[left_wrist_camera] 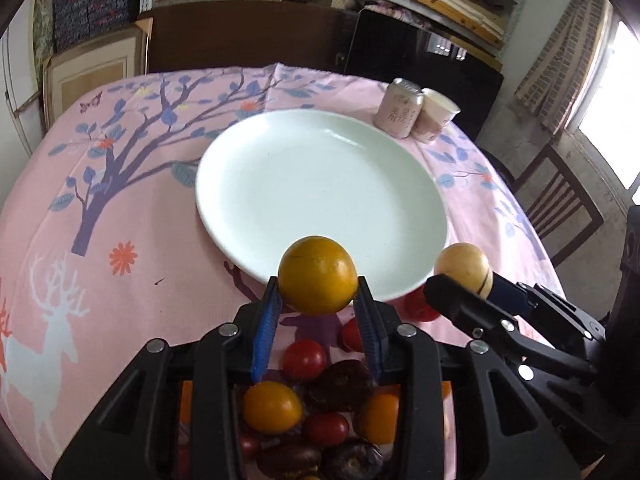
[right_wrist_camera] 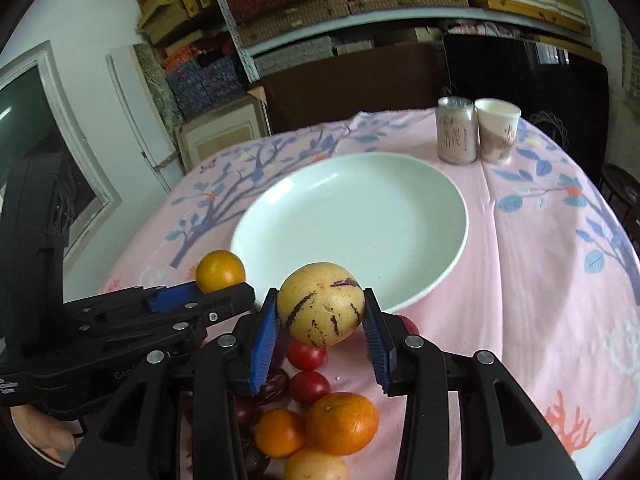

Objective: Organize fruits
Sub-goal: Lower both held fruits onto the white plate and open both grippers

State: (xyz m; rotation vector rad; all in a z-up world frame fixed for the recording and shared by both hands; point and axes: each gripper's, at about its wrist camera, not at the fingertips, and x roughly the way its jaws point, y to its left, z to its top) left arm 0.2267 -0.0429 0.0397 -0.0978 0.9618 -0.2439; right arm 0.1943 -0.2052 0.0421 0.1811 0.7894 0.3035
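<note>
A: Both tongs are loaded. Left tongs (left_wrist_camera: pixel 318 292) are clamped on a yellow-orange fruit (left_wrist_camera: pixel 317 275), right tongs (right_wrist_camera: pixel 321 316) on a pale yellow fruit with purple streaks (right_wrist_camera: pixel 321 305).

B: Where are they, relative to the plate (left_wrist_camera: pixel 248 216)?

A: Each fruit hangs at the near rim, above the pink tablecloth (left_wrist_camera: pixel 132 300), not yet over the middle. No fruit lies on the white plate so far.

B: So nothing is sorted yet?

A: That's my reading: the first two pieces are lifted but not set down. The pile (right_wrist_camera: pixel 304 412) remains just below the tongs (small red ones, oranges, dark purple ones, another yellow).

B: Anything else on the table?

A: A can (right_wrist_camera: pixel 457 131) and a paper cup (right_wrist_camera: pixel 497 130), side by side beyond the plate, well apart from the fruit.
</note>
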